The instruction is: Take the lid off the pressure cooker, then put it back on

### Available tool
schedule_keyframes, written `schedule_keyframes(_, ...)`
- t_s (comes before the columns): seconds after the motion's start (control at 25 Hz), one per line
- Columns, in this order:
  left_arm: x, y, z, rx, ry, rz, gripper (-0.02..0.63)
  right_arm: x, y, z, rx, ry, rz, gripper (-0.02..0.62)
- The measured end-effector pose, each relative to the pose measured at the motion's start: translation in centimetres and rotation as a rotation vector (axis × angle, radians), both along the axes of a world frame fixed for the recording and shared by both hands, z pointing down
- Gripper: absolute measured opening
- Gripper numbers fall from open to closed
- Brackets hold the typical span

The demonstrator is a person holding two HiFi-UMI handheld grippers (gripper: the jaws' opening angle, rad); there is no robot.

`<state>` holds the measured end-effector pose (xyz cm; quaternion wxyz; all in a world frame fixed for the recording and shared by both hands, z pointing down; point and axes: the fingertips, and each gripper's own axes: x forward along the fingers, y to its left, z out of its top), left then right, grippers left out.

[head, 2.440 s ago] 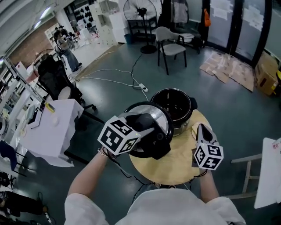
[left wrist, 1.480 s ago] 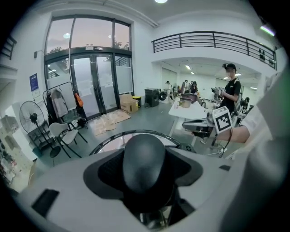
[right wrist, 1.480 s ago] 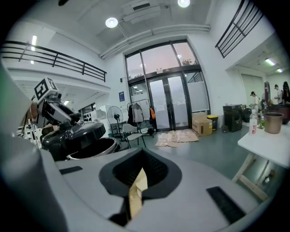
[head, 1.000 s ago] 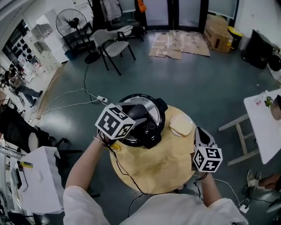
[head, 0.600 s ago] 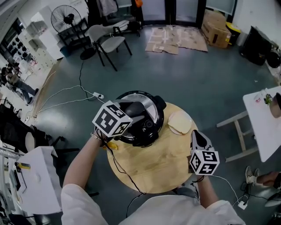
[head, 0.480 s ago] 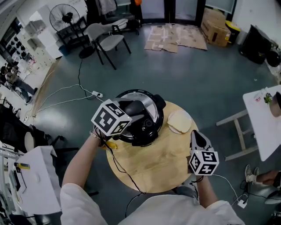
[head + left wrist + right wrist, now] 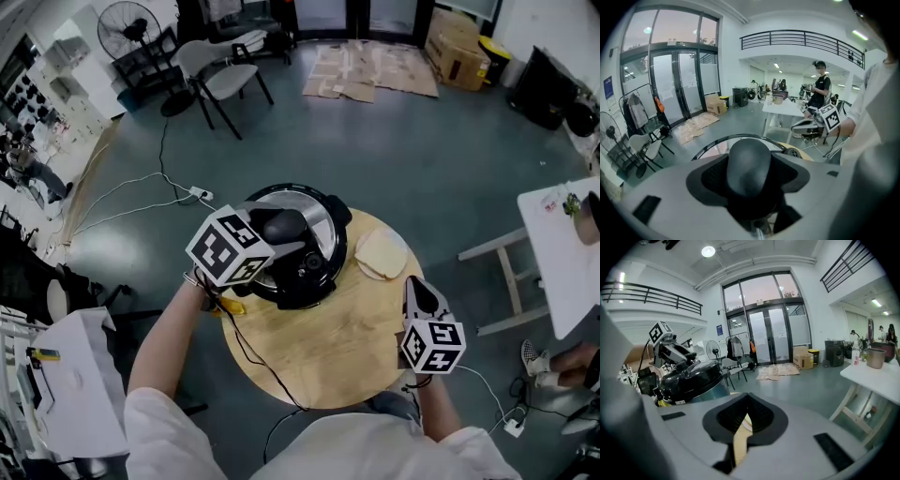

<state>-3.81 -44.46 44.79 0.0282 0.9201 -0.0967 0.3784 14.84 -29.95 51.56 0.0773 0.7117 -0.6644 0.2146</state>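
The black pressure cooker (image 7: 298, 281) stands at the far left of a round wooden table (image 7: 319, 347), and its steel-and-black lid (image 7: 319, 220) sits on top. My left gripper (image 7: 286, 230) comes in from the left and is shut on the lid's black handle (image 7: 749, 164), which fills the space between its pads in the left gripper view. My right gripper (image 7: 417, 289) hovers over the table's right edge, well apart from the cooker, with its jaws shut on nothing. In the right gripper view the cooker (image 7: 691, 376) shows at the left with the lid on.
A cream round pad (image 7: 380, 255) lies on the table to the right of the cooker. A black cable (image 7: 246, 352) runs over the table's left side. A white table (image 7: 562, 244) stands to the right; a chair (image 7: 220, 70) and a fan (image 7: 127, 37) stand farther off.
At first the lid was held off the open pot, at its near left. It now sits on the pot with my left gripper still on its handle. The right gripper stayed over the table's right edge.
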Motion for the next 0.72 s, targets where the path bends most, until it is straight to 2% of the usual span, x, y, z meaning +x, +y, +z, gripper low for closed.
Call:
schedule_keyframes(0.32, 0.16, -0.02, 0.40, -0.031, 0.014, 0.013, 0.276, -0.18, -0.05, 0.41, -0.014, 0.002, -0.013, 0.002)
schedule_keyframes(0.72, 0.25, -0.07, 0.38, -0.018, 0.028, 0.021, 0.278, -0.33, -0.58, 0.49, -0.024, 0.012, -0.041, 0.001)
